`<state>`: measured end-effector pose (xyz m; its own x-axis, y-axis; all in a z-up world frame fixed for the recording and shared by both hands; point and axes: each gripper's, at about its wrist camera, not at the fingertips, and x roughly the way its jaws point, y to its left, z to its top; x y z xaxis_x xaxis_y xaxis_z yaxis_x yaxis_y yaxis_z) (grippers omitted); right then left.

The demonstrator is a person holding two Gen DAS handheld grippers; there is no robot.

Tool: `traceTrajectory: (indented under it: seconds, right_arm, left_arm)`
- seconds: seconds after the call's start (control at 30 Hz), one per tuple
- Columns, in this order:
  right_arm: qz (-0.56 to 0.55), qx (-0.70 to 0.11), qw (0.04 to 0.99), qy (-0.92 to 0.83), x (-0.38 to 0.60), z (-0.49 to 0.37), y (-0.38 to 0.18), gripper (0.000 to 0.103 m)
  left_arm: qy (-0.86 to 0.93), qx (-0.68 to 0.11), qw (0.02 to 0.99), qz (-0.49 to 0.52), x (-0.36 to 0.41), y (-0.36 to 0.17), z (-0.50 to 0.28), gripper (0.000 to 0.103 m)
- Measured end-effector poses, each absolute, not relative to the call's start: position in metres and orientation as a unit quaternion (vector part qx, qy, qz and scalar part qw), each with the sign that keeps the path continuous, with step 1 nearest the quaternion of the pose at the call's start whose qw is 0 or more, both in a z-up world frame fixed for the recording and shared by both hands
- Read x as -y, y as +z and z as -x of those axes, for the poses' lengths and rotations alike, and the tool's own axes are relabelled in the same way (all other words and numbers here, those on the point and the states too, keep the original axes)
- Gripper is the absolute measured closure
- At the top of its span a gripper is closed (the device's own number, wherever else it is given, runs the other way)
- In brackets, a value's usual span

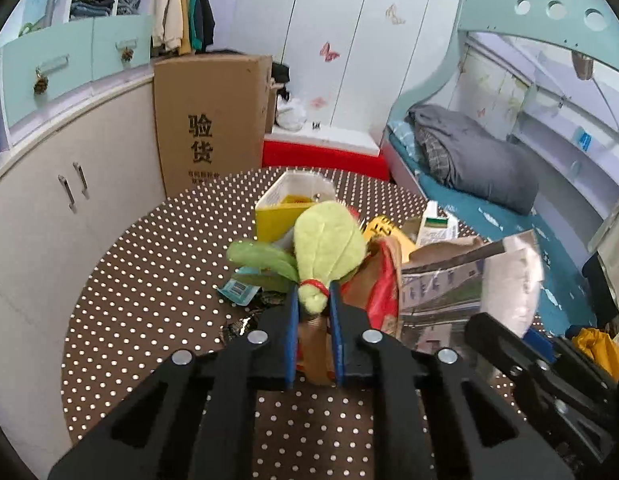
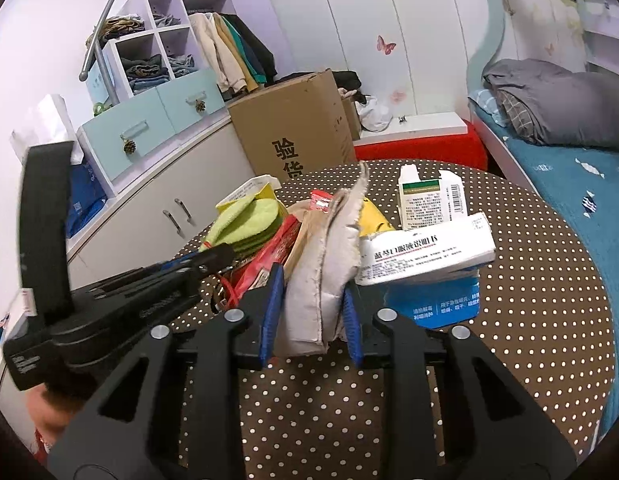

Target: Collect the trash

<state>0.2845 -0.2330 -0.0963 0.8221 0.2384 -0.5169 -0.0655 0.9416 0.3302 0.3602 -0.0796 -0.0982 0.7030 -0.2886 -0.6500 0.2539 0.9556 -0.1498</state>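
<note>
The left gripper [image 1: 314,308] jaws pinch a soft, light green plush leaf [image 1: 327,240] by its tied stem, above trash mid-surface. The right gripper [image 2: 311,300] jaws clamp a limp paper bag [image 2: 329,276] edge.

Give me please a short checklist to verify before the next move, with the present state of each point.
1. Left tool closed on something: ok, its blue pads pinch the stem of the green plush leaf, by the red tie.
2. Right tool closed on something: ok, it clamps the grey padded cloth piece.
3. The two tools apart from each other: ok, they are close but a gap shows in the right wrist view.
4. Leaf free of the pile: cannot tell, it hangs over the red wrapper and the yellow box.
5. Place for the trash in sight: not ok, no bin or bag shows.
6. Dotted table cleared: not ok, the white medicine box and papers remain.
</note>
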Motion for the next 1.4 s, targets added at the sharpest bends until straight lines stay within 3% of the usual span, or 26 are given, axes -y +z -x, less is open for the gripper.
traceTrajectory:
  seconds: [0.6, 1.4]
  right_arm:
    - [-0.134, -0.233, 0.958, 0.101, 0.211, -0.216, -0.034, 0.090]
    - [-0.111, -0.257, 0.933, 0.224, 0.115, -0.169, -0.020, 0.095]
  left_arm:
    - [-0.144, -0.303, 0.940, 0.067, 0.033, -0.042, -0.260, 0.090]
    - [-0.078, -0.293, 0.947, 0.100, -0.069, -0.042, -0.181, 0.090]
